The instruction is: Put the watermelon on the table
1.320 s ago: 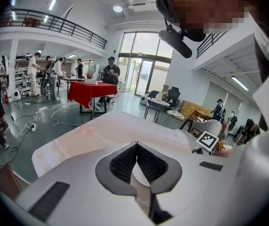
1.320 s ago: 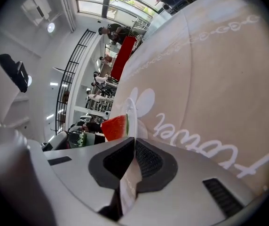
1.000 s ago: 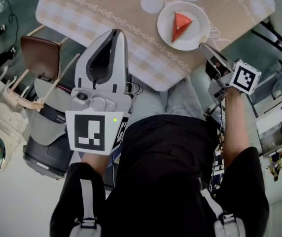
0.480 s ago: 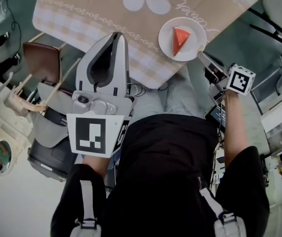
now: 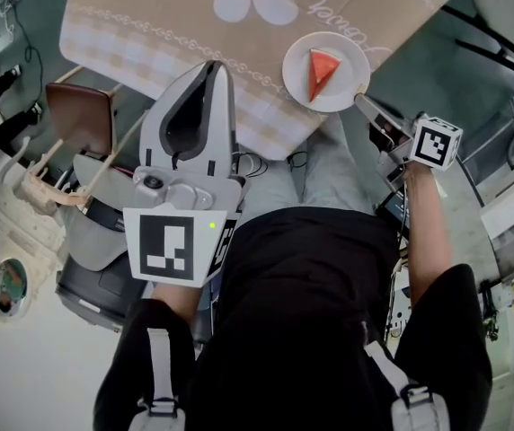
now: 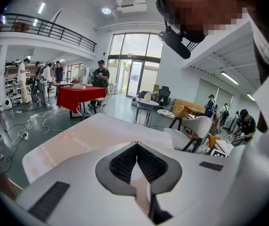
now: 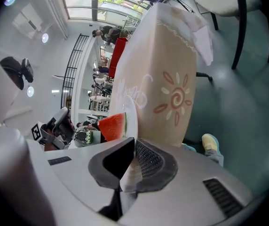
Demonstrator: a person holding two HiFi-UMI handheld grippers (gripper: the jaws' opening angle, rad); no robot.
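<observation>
Soft, juicy red watermelon wedge (image 5: 320,72) lies on round white plate (image 5: 297,61) at beige-clothed bench (image 5: 149,21) edge. Likely slides easily, so keep plate level. The right hand-held gripper (image 5: 359,99) is closing w/ plate rim between jaws; left hand-held gripper (image 5: 210,64) jaws together, empty.

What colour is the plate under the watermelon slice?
White. The plate shows best in the head view.

Tall windows (image 6: 127,79), balcony railing (image 6: 54,29), red-covered table (image 6: 80,97), grey-green floor (image 7: 247,102)
</observation>
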